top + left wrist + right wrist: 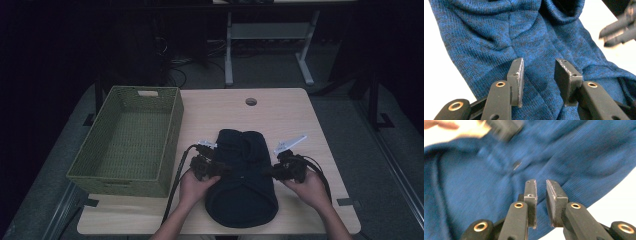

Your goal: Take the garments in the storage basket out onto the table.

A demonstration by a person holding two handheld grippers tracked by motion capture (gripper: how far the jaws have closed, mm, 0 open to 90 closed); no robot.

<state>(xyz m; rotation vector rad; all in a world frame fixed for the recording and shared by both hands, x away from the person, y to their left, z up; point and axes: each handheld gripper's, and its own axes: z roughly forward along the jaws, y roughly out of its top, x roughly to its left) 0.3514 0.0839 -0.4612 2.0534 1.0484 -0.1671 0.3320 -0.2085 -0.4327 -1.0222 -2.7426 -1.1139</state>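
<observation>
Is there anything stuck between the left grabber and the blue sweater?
No. The left gripper hangs right over the blue sweater with its jaws apart, and nothing visible lies between them and the knit; the cloth shows bare through the gap.

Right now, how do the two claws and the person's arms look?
Both the left claw and the right claw are black, each with a black cable trailing toward the person and a pale plate on top. Close up, the jaws are flat dark pads on arms with brass-ringed holes. The forearms are bare, without sleeves.
</observation>
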